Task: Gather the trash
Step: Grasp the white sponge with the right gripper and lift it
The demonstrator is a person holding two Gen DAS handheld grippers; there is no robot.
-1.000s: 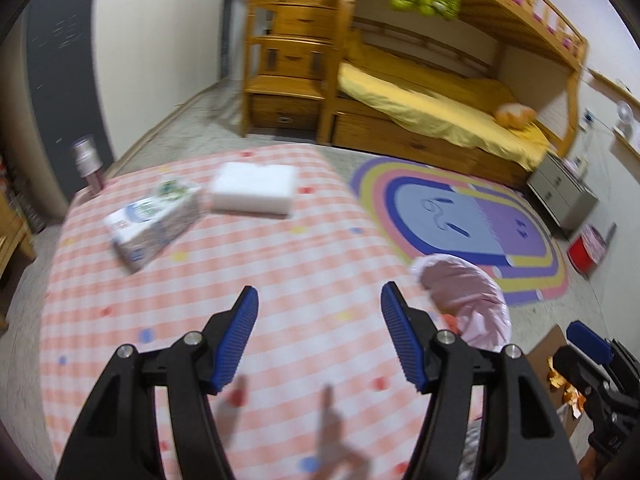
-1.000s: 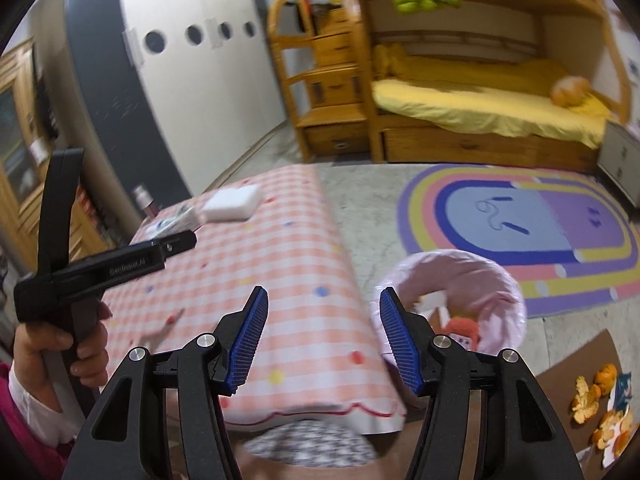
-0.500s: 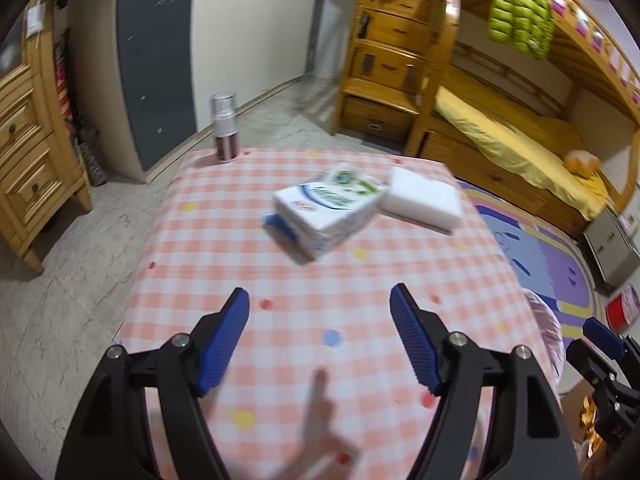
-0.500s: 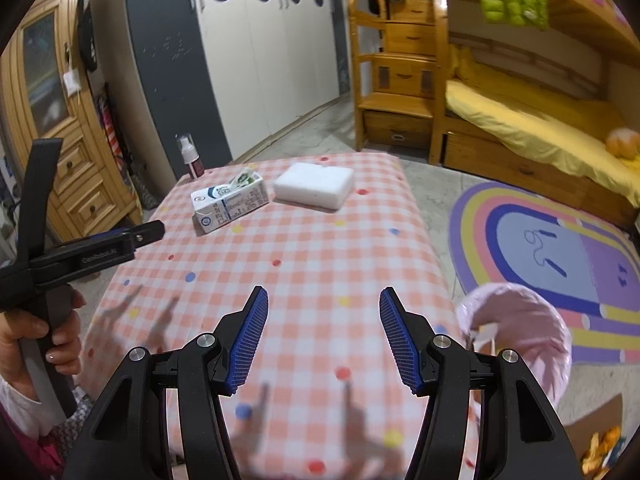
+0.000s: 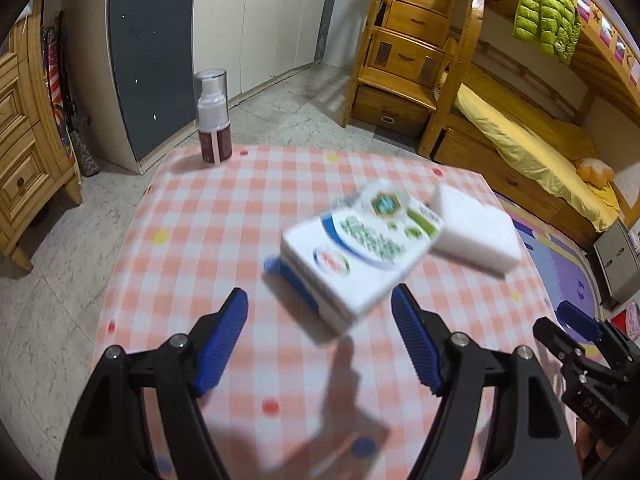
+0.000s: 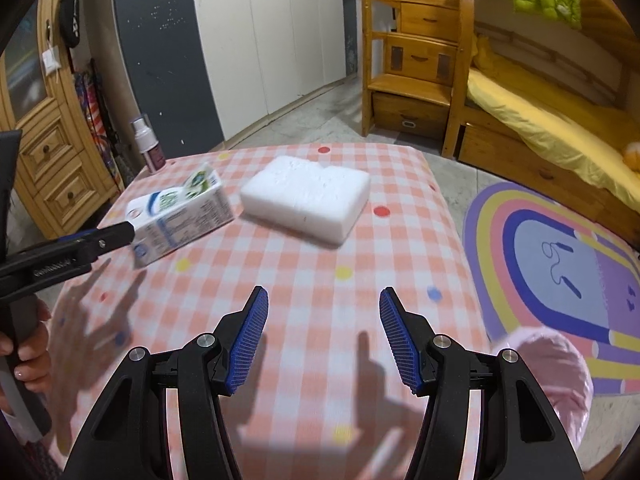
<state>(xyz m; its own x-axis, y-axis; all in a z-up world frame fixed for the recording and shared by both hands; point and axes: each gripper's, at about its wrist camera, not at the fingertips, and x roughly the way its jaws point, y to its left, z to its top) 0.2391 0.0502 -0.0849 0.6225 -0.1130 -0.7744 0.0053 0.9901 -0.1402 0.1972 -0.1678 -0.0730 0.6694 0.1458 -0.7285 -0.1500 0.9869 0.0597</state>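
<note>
Carton (image 5: 362,250) nearer left claw (image 5: 320,338) (wider now).

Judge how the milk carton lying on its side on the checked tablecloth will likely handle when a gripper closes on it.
The milk carton lies flat on a broad face, so it probably won't roll. Its thin card walls would likely dent under a hard squeeze, especially if empty. The printed surface looks smooth, so it may slip somewhat; ribbed pads should help.

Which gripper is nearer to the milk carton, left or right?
Left. The left gripper is open right in front of the milk carton, not touching. The right gripper is farther back, off to the carton's right.
</note>
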